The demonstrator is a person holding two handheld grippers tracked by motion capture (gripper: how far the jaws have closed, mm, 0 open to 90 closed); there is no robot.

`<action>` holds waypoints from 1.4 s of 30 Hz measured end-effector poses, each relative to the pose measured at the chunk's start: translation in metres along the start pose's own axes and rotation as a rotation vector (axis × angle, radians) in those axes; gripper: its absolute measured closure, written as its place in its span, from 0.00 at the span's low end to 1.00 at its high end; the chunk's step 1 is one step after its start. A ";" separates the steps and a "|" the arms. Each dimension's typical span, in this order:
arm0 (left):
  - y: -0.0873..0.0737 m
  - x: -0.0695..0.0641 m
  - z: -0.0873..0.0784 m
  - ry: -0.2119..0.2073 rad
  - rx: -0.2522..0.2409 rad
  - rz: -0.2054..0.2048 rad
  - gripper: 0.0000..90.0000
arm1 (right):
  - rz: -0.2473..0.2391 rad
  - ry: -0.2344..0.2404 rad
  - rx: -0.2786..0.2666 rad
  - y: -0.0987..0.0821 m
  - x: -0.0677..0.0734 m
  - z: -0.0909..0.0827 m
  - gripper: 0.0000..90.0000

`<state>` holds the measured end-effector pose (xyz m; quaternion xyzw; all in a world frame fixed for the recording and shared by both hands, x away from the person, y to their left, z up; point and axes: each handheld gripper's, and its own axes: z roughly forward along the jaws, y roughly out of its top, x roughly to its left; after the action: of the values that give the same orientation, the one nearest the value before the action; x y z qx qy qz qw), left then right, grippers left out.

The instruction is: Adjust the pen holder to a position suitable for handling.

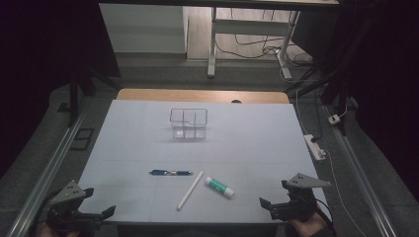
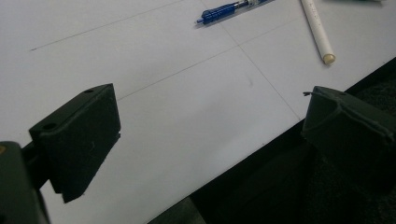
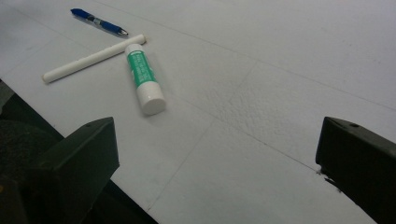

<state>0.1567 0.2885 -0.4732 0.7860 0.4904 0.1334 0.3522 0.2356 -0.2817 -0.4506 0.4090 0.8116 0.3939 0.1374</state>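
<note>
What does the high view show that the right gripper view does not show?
High view alone: the clear divided container far back on the table, the left gripper, and the floor with desk legs beyond. Right gripper view alone: the right gripper seen along its wide-open jaws. Both: the blue pen, the white stick, the green glue stick and the white table.

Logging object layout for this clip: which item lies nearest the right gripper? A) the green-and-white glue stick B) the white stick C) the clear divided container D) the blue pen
A: the green-and-white glue stick lies closest before the open right gripper.
</note>
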 end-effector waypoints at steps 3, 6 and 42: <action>0.000 0.000 0.000 0.002 0.003 -0.001 0.05 | 0.002 0.015 -0.001 0.001 0.000 0.001 0.00; 0.000 0.000 0.000 0.003 0.004 0.000 0.05 | -0.005 0.028 0.000 0.002 0.002 0.002 0.00; 0.003 -0.002 0.004 0.028 0.033 0.013 0.02 | -0.180 0.146 0.051 0.049 0.026 0.050 0.00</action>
<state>0.1594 0.2841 -0.4740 0.7929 0.4924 0.1384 0.3313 0.2738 -0.2177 -0.4436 0.3083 0.8626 0.3878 0.1024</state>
